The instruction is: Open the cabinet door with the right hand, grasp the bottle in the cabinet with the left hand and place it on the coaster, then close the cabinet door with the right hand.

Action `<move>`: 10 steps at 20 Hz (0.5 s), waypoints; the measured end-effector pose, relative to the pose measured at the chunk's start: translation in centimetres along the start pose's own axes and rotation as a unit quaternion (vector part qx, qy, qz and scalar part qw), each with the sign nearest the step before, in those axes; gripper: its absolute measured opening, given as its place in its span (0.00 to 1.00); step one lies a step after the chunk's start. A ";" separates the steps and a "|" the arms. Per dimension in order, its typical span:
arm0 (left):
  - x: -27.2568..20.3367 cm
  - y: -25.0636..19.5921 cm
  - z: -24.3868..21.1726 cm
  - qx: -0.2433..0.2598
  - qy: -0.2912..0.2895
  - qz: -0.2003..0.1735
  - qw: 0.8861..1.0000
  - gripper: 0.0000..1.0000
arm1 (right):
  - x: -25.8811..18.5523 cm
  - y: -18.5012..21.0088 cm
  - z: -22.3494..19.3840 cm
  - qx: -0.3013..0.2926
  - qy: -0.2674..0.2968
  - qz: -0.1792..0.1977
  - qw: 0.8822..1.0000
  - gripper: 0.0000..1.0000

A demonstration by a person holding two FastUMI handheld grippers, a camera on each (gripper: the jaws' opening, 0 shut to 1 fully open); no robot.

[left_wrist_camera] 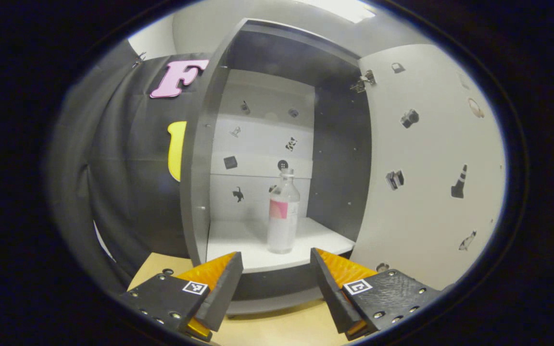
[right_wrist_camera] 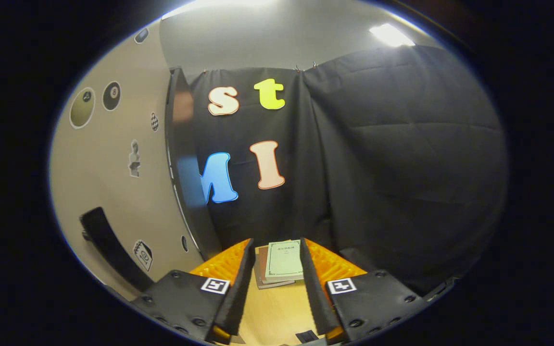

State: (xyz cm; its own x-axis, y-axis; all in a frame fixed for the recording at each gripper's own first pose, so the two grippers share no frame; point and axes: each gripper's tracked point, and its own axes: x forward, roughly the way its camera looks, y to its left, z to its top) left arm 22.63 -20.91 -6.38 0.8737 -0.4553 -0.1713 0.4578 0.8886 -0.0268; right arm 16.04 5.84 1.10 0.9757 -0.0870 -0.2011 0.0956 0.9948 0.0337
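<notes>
- Nearest in the left gripper view, the left claw point(left_wrist_camera: 276, 269) is held wide, with nothing between its fingers, low over the wooden bench point(left_wrist_camera: 282, 329) in front of the cabinet point(left_wrist_camera: 200, 158).
- Straight beyond the gap, apart from both fingers, the bottle point(left_wrist_camera: 283, 211) is seen upright on the white cabinet shelf point(left_wrist_camera: 238, 242), near its front edge.
- To the right, the cabinet door point(left_wrist_camera: 431, 168) is swung open; its lower edge is cut off.
- In the right gripper view, the right claw point(right_wrist_camera: 275, 269) is parted and holds nothing, beside the door handle point(right_wrist_camera: 108, 245), pointed at stacked books point(right_wrist_camera: 282, 264).
</notes>
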 end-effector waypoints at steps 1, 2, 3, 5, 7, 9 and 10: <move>1.0 -0.1 0.6 0.000 -0.003 -0.002 1.000 0.87 | 0.9 -0.1 -0.1 0.008 0.002 0.001 1.000 0.68; 2.2 -0.2 0.9 0.001 0.000 -0.007 1.000 0.85 | 2.2 -0.4 -0.4 0.013 0.001 -0.004 1.000 0.87; 3.5 -0.2 1.1 0.004 0.003 -0.011 1.000 0.85 | 3.1 -0.8 -0.3 0.016 0.001 -0.008 1.000 0.98; 5.6 -0.3 1.6 0.013 0.002 -0.013 1.000 0.85 | 4.4 -1.8 -0.5 0.018 0.000 -0.023 1.000 0.98; 7.6 -0.5 1.8 0.021 0.002 -0.014 1.000 0.85 | 5.5 -2.3 -0.6 0.027 0.001 -0.027 0.999 0.98; 9.5 -0.6 1.7 0.018 0.004 -0.016 1.000 0.87 | 6.5 -2.9 -0.7 0.037 0.003 -0.031 0.999 0.98; 10.4 -0.8 1.7 0.014 0.005 -0.018 1.000 0.88 | 7.1 -3.3 -0.9 0.040 0.005 -0.035 0.999 0.98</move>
State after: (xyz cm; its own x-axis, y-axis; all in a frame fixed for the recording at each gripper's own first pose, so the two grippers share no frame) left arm 31.63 -26.44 -6.48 0.8545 -0.4870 -0.1805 0.4942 0.8693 -0.0064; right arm 22.44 1.98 -1.27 0.9639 -0.1558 -0.2161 0.1799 0.9789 0.0966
